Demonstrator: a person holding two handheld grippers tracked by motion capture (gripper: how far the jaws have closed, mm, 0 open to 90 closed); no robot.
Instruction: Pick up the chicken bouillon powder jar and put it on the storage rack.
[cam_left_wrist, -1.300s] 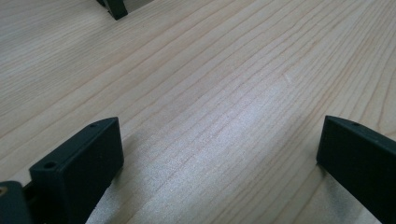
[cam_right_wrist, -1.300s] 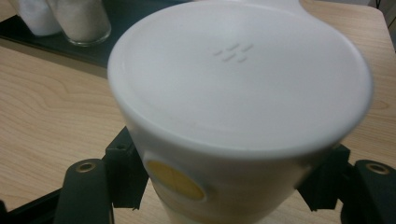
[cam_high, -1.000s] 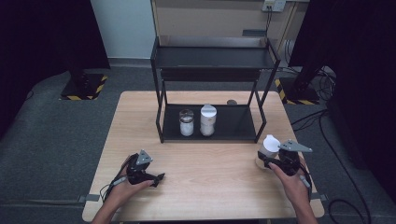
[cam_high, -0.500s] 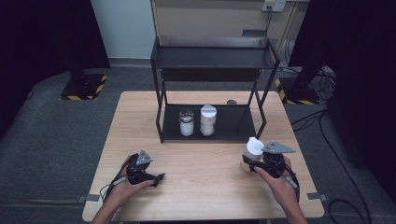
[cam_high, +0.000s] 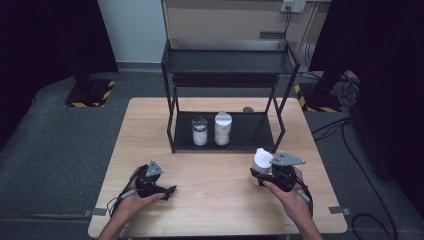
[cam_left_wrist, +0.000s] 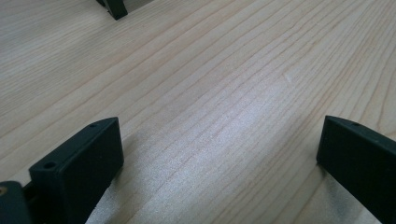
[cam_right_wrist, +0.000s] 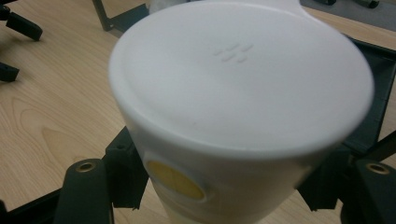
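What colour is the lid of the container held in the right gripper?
White lid, plain apart from small embossed marks; clearest in the right gripper view.

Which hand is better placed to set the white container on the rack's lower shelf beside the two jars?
Right. The right gripper is already clamped on the white container, close to the rack. The left gripper rests open on the table, holding nothing.

rack (cam_high: 227, 80) at table's (cam_high: 150, 125) far middle | on rack's lower shelf: jar (cam_high: 199, 131) left, touching or just beside canister (cam_high: 222, 128) | small knob (cam_high: 248, 109) behind rack's lower shelf | lidded cup (cam_high: 261, 160) before rack's right front leg, between right gripper's (cam_high: 261, 176) jaws | left gripper (cam_high: 169, 190) before rack, left of cup, well apart
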